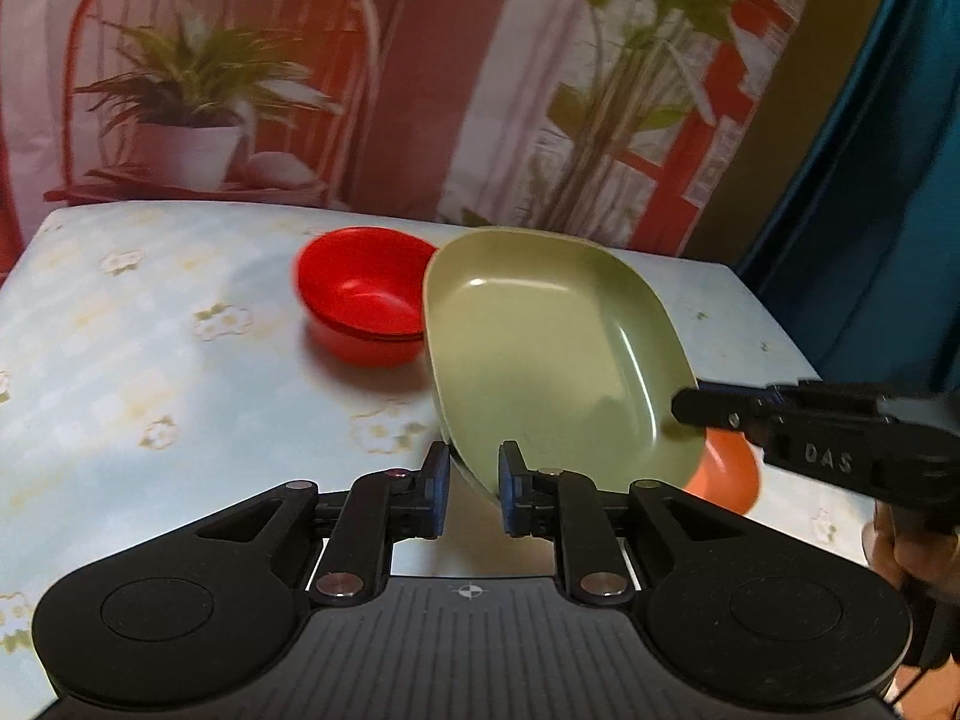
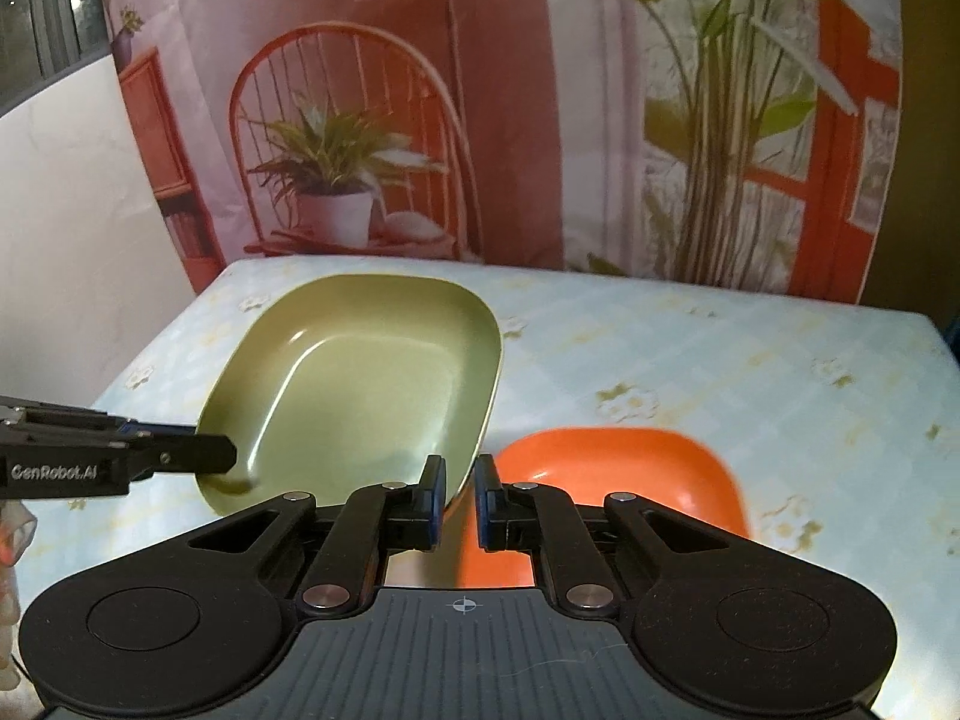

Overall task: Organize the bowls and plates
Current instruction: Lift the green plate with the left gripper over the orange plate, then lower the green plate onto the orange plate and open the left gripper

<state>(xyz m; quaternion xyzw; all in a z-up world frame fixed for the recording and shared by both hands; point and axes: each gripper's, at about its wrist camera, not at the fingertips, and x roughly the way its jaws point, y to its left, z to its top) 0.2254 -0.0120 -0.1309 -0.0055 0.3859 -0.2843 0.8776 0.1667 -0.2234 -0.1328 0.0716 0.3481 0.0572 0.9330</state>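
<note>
A green rounded-square plate [image 1: 552,348] hangs tilted above the table, held from two sides. My left gripper [image 1: 474,480] is shut on its near rim. My right gripper [image 2: 459,492] is shut on its opposite rim; the plate also shows in the right wrist view [image 2: 360,384]. The right gripper shows in the left wrist view [image 1: 690,405] at the plate's right edge. An orange plate [image 2: 624,480] lies on the table under the green plate's edge and shows partly in the left wrist view [image 1: 726,474]. Stacked red bowls [image 1: 360,294] sit further back on the table.
The table [image 1: 150,330] has a pale blue flowered cloth. A printed backdrop with a chair and plants [image 1: 240,90] hangs behind it. A blue curtain [image 1: 900,210] is to the right. A white wall [image 2: 72,228] is to the left.
</note>
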